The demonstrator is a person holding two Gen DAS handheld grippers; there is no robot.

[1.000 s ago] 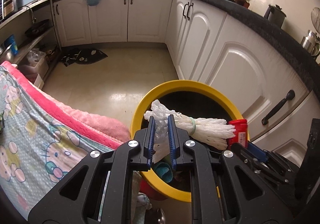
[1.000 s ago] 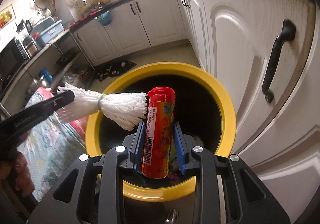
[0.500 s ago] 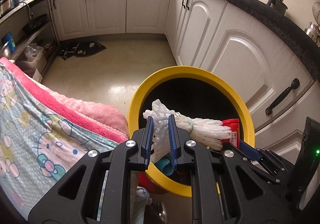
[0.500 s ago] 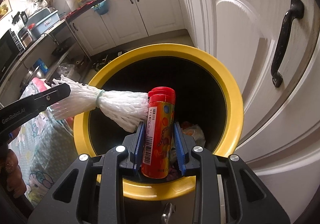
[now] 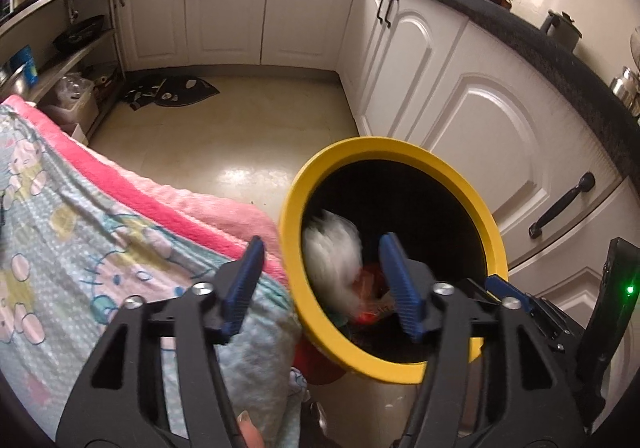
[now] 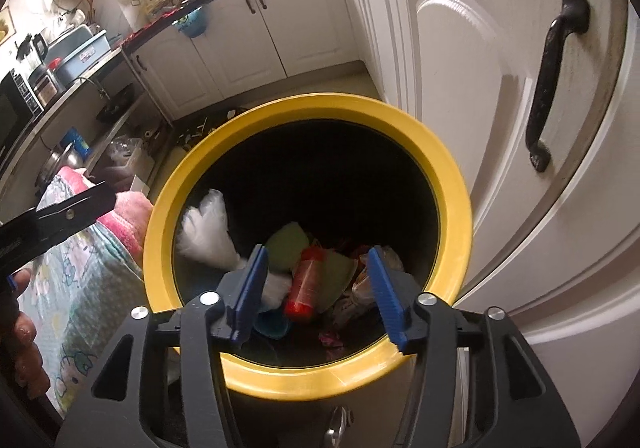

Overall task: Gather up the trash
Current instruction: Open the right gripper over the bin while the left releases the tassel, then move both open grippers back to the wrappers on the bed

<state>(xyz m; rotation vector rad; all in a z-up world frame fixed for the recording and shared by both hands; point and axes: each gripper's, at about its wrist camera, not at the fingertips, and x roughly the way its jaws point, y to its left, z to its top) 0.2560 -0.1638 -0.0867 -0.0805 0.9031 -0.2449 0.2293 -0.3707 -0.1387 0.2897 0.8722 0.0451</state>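
Your left gripper and right gripper hang over the yellow-rimmed bin, jaws opening with nothing gripped. The white foam netting and red tube are inside the bin, below and clear of the pads.

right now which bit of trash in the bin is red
The tube, lying between the right jaws' tips in view; the foam net on the left is white.

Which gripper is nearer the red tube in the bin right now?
Right. The right gripper hangs directly over the red tube, jaws opening, not touching it. The left gripper sits toward the yellow bin rim's near-left side, above the white foam netting.
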